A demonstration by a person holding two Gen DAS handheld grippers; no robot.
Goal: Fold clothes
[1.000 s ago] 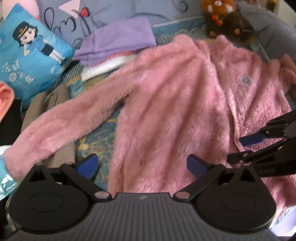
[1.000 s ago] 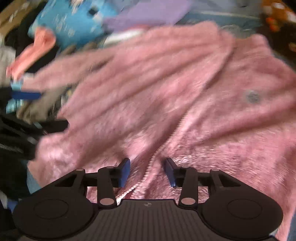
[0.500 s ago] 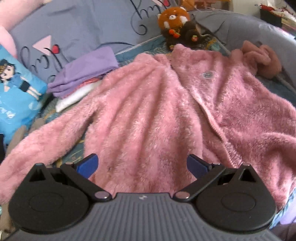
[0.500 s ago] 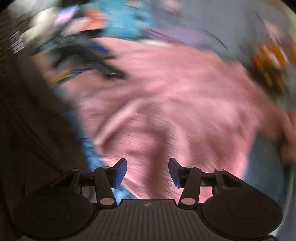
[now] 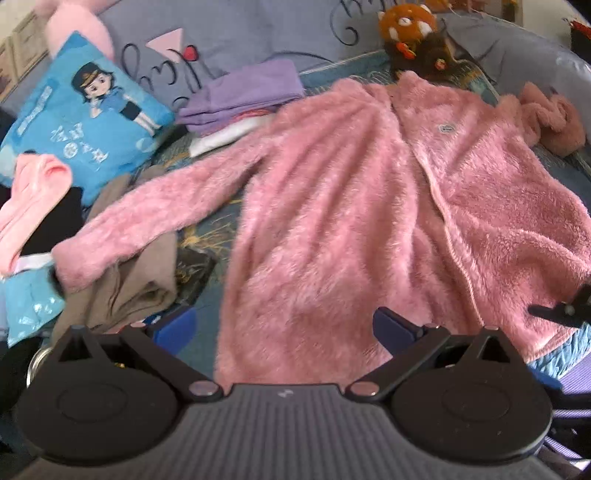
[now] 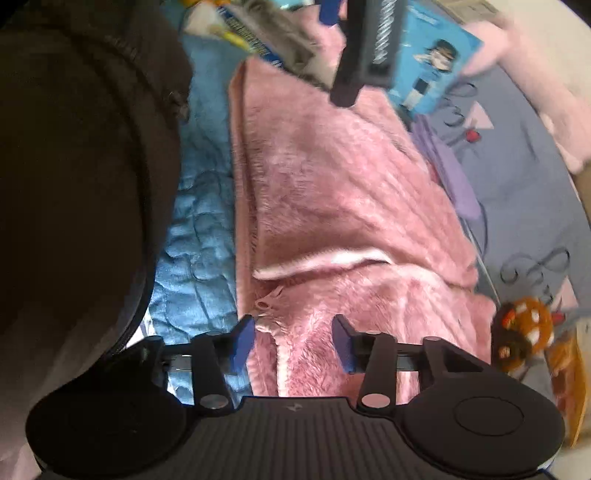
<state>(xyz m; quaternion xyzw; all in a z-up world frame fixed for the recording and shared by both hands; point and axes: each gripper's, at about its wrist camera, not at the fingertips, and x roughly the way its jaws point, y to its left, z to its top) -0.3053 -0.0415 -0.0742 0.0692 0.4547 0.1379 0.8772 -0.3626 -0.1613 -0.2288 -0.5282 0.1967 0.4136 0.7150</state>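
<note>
Fluffy pink fleece jacket (image 5: 369, 221) lies flat on blue quilted bedspread (image 6: 199, 236), collar toward the pillows, hem at near edge. Left gripper (image 5: 284, 328) wide, empty. Right gripper (image 6: 293, 339) has just been narrowing around the hem, not clamped.

Pink fleece jacket (image 5: 351, 221) (spread flat)

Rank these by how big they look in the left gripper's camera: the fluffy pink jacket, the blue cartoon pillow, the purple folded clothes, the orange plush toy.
1. Fluffy pink jacket
2. Blue cartoon pillow
3. Purple folded clothes
4. Orange plush toy

The toy lies farthest away and is partly cropped, so its true size is unsure.
</note>
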